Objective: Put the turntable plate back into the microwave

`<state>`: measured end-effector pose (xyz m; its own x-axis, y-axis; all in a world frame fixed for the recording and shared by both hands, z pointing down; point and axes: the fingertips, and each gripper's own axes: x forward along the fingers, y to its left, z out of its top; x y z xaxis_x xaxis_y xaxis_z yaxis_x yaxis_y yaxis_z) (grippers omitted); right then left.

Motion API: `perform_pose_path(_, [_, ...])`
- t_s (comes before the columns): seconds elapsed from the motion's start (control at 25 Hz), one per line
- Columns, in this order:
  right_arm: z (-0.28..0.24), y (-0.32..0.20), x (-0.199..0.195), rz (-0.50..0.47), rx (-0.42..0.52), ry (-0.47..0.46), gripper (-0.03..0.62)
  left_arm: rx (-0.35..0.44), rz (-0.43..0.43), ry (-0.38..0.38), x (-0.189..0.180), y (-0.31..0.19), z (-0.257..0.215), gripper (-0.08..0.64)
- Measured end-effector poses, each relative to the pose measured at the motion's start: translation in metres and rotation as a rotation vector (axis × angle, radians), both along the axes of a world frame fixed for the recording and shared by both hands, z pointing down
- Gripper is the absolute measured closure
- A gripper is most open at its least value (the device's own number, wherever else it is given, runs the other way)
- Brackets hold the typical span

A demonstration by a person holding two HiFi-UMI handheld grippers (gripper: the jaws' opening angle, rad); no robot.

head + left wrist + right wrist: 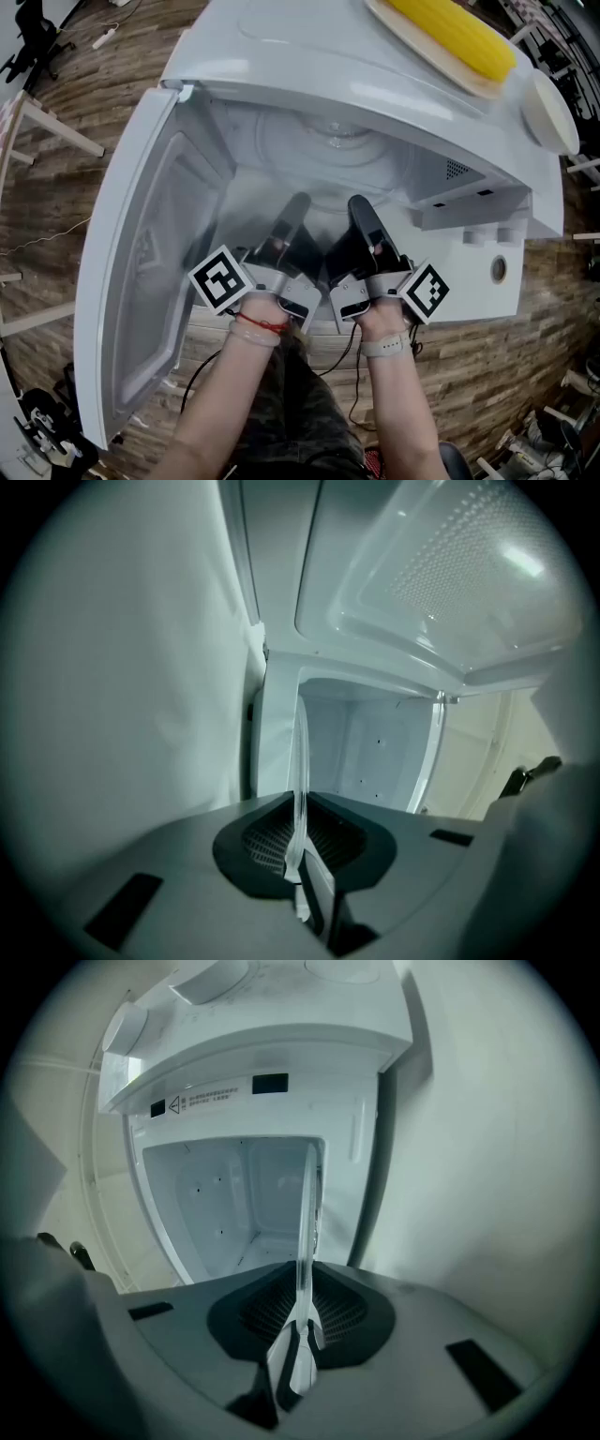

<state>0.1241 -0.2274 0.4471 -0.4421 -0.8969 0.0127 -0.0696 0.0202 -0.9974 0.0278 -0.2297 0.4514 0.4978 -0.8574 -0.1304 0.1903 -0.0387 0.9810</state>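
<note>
Reaching into the open microwave (pixel 309 56), we hold the glass turntable plate (pixel 319 155) with both tools at once. The left tool (pixel 292 217) is clamped on the plate's near rim, toward the microwave's hinge side. In the left gripper view the glass runs edge-on between its closed jaws and stands out from them toward the microwave's back wall. The right tool (pixel 362 217) is clamped on the same rim just beside it, toward the microwave's control panel (pixel 487 267), and the right gripper view shows the same thin glass edge pinched between its jaws. The plate lies inside the microwave's cavity, beyond both tools' tips; whether it rests on the cavity floor we cannot tell. The microwave's door (pixel 131 253) is swung wide open. On top of the microwave a corn cob (pixel 455 33) lies on a pale tray (pixel 412 42), with a white round dish (pixel 548 112) just beside it.
</note>
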Motion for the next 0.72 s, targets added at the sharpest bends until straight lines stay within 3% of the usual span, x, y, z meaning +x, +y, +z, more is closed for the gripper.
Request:
perform_pose_path(0.32, [0.003,0.012,-0.023,-0.08,0.015,0.033,0.541,-0.005,-0.042,0.007,-0.01,-0.017,0.001,0.514])
perform_pose_path(0.72, [0.003,0.002,-0.016,-0.05,0.03,0.046,0.548,0.014,-0.023,-0.01,-0.005,-0.02,-0.001,0.514])
